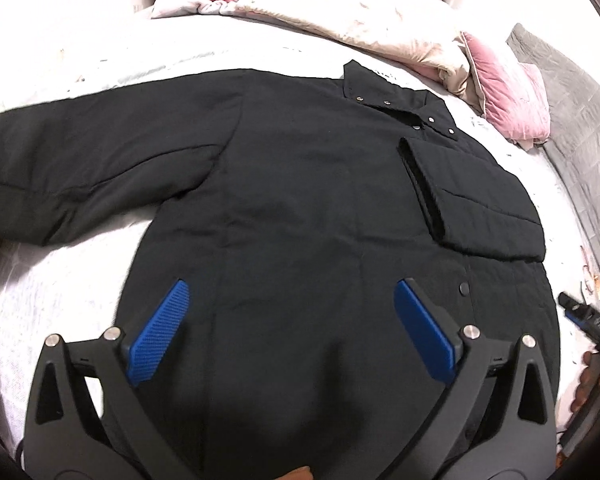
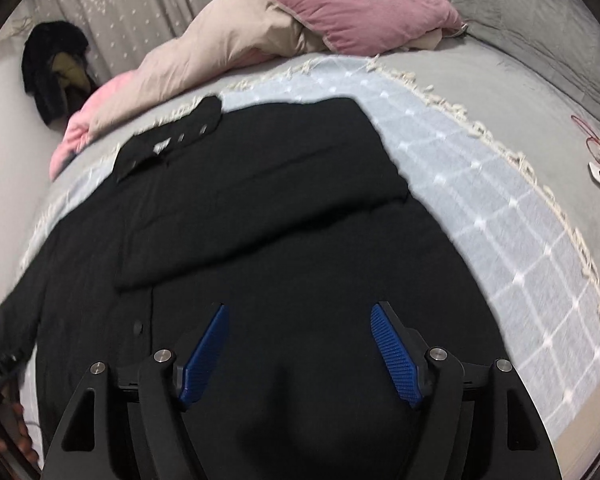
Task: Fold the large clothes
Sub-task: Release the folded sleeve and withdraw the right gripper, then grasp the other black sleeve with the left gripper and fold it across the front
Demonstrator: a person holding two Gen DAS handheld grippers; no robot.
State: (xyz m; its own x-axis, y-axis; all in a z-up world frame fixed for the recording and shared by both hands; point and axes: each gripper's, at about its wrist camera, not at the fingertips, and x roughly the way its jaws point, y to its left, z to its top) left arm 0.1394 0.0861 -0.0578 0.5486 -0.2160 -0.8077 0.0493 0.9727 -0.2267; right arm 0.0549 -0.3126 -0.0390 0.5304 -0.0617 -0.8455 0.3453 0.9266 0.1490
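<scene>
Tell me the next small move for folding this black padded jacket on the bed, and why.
Probably take the left hand-held gripper to the unfolded sleeve and fold it across the body. The black padded jacket lies flat on the bed, one sleeve already folded over, the other spread out; both the left and the right hand-held gripper hang open, holding nothing.

Left tool point(image 1: 292, 304) and right tool point(image 2: 298, 332) both gape wide (nothing gripped), angled downward.
</scene>
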